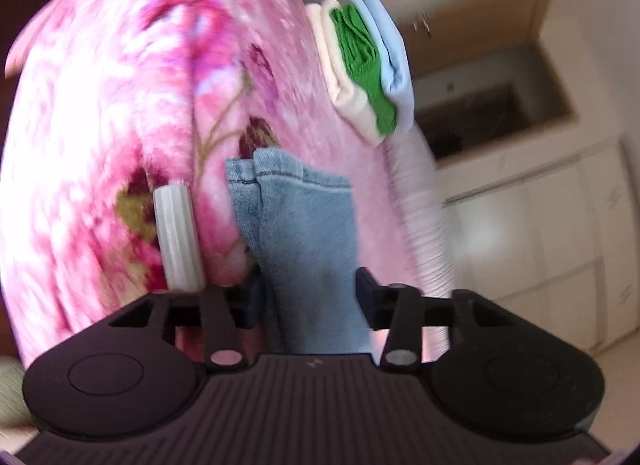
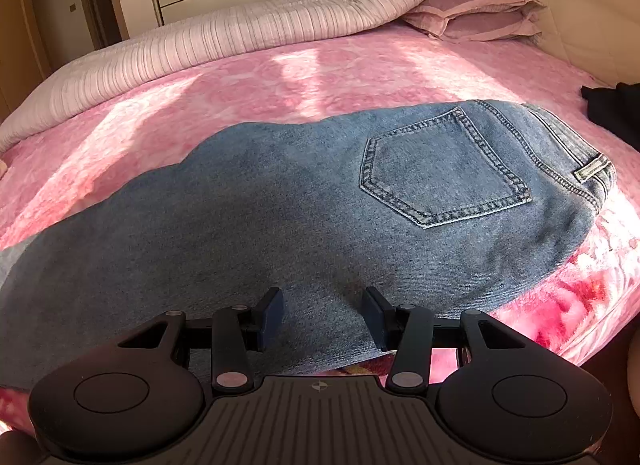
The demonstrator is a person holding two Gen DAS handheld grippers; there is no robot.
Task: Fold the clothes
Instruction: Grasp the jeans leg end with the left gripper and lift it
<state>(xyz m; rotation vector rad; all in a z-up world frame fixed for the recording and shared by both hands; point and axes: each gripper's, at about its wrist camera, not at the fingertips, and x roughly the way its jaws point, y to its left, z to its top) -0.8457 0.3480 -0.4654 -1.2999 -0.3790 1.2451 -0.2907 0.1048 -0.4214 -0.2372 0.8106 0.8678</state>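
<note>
A wide bed fills both views, covered by a pink floral blanket (image 2: 280, 77) that is streaked with sunlight. Pale cupboard fronts stand behind it in the right wrist view.

A pair of blue jeans (image 2: 304, 217) lies across the near part of the blanket, flat, with a stitched back pocket (image 2: 444, 169) facing up and the waistband with a belt loop toward the right edge. The legs run off to the left.

The right gripper (image 2: 322, 319) hangs low over the near edge of the jeans. Its two dark fingers stand apart with denim showing between them, and they pinch nothing.

In the left wrist view, which is tilted and blurred, the leg ends of the jeans (image 1: 296, 225) run up between the fingers of the left gripper (image 1: 308, 293), with the stitched hems furthest from the camera. The fingers sit on either side of the cloth; whether they actually press on it cannot be told from this blurred view. A white ribbed cylinder (image 1: 178, 239) shows just beside the left finger, against the blanket.

Further along the bed, a folded stack of clothes (image 1: 364, 65) rests on the blanket: cream, green and light blue layers. A rolled striped quilt (image 2: 240, 33) lies along the far side of the bed, and pink pillows (image 2: 476, 11) sit at its head. A dark garment (image 2: 612, 105) shows at the right edge.
</note>
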